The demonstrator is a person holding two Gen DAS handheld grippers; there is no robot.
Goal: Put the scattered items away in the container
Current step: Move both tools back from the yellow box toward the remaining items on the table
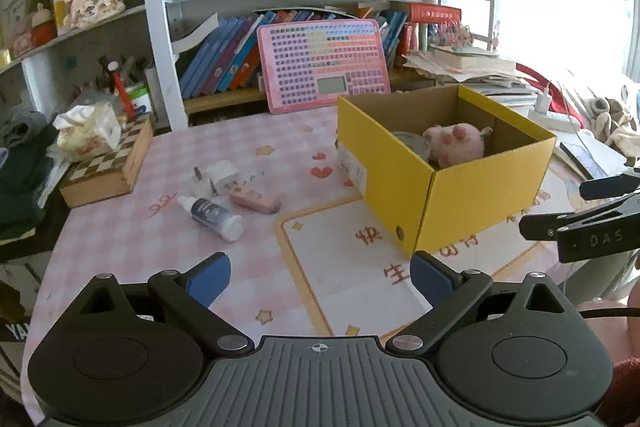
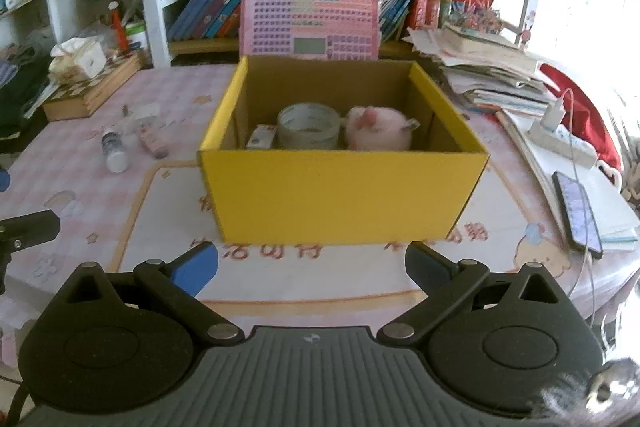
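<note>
A yellow cardboard box stands on the pink table; it also fills the centre of the right wrist view. Inside lie a tape roll, a pink plush toy and a small card. On the table left of the box lie a small dark bottle with a white cap, a pink eraser-like case and a white plug adapter. My left gripper is open and empty, near the table's front. My right gripper is open and empty, in front of the box.
A chequered wooden box with tissues stands at the left. A pink keyboard toy leans on the bookshelf behind. Stacked papers, a power strip and a phone lie at the right.
</note>
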